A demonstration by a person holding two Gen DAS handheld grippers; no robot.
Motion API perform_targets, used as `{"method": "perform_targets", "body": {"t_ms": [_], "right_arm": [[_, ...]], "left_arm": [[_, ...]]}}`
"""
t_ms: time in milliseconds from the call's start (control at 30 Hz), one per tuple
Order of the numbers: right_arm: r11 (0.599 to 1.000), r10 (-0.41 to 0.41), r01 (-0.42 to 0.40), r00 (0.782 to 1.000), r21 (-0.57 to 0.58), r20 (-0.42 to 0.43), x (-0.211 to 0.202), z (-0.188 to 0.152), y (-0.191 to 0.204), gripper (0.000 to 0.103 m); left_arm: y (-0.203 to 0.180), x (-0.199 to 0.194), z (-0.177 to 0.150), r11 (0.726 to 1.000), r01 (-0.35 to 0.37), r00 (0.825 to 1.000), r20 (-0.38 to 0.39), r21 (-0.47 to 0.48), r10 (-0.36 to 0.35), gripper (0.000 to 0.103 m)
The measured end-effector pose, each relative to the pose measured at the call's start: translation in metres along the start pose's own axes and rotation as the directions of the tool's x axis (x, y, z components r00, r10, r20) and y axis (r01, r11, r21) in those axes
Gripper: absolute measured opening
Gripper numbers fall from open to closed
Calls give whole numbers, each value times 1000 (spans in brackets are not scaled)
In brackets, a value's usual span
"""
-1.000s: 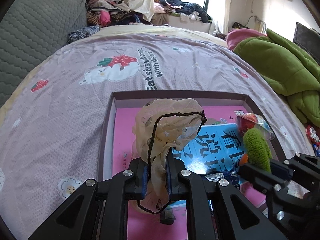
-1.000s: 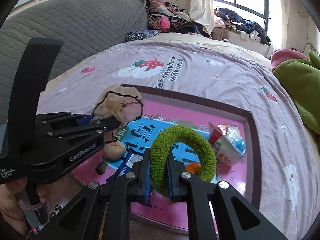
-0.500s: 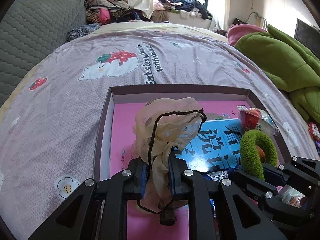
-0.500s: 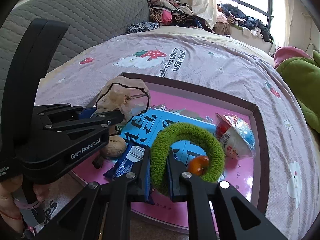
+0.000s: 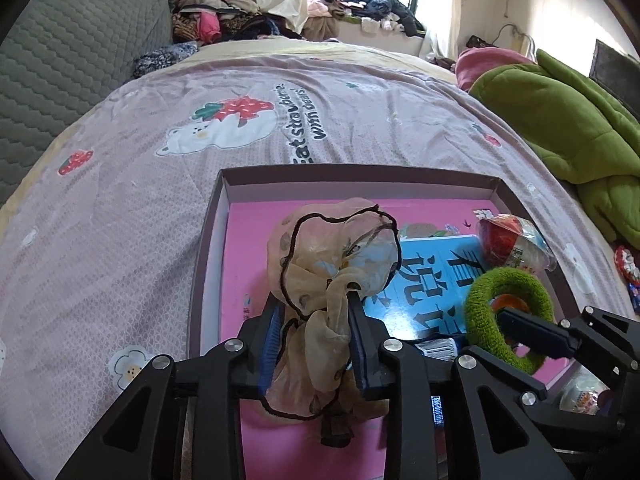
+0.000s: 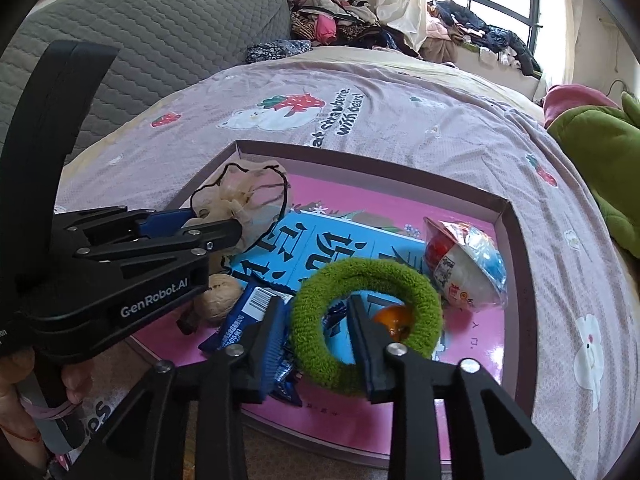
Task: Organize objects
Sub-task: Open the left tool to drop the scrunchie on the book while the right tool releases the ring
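Both grippers hung over the pink-floored tray (image 6: pixel 516 264) on the bed, apparently to drop their loads inside. The left gripper (image 5: pixel 316 344) was opening, its fingers parting around the beige organza scrunchie (image 5: pixel 336 256) between them. The right gripper (image 6: pixel 320 344) was likewise opening, its fingers astride one side of the green fuzzy scrunchie (image 6: pixel 366 320), which sagged onto the tray's contents.

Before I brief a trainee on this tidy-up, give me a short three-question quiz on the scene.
1. True or false: the green scrunchie lies outside the pink tray.
2. What is between the left gripper fingers?
A. walnut
B. beige scrunchie
C. snack bar
3. Which gripper has the green scrunchie between its fingers?

Key:
1. False, over the tray.
2. B.
3. The right gripper, jaws opening.
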State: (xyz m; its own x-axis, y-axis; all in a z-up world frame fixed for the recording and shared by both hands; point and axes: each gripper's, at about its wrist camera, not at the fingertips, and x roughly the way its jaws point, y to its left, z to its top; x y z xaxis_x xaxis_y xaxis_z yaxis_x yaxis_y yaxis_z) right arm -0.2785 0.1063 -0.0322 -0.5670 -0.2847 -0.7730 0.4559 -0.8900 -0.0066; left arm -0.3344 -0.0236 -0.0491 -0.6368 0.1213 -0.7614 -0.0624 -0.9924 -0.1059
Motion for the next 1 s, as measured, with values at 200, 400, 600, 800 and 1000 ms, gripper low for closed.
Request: {"method": "perform_targets", "body": {"t_ms": [200,400,600,800,1000], "right_arm": [[1000,-9,9,1000,9,6,-2,0,-2,35],[1000,-3,2,1000,28,21,-10,1,-5,35],[999,-19,17,999,48,44,-23,2,-8,35],[998,-42,39,997,59,59,-43,1,-10,35],[996,-72,68,995,66,62,-66,-3,-11,35]], "left_arm": [[-3,-4,0,1000,3,1000,6,9,-3,46],[0,-5,0,1000,2,1000,-5,-3,-2,46],[-2,-15,2,999,36,999,9,-4,-36,62],[0,-26,5,999,48,999,25,-10,-48,62],[0,-50,8,997,80,996,49,-21,-79,62]]}}
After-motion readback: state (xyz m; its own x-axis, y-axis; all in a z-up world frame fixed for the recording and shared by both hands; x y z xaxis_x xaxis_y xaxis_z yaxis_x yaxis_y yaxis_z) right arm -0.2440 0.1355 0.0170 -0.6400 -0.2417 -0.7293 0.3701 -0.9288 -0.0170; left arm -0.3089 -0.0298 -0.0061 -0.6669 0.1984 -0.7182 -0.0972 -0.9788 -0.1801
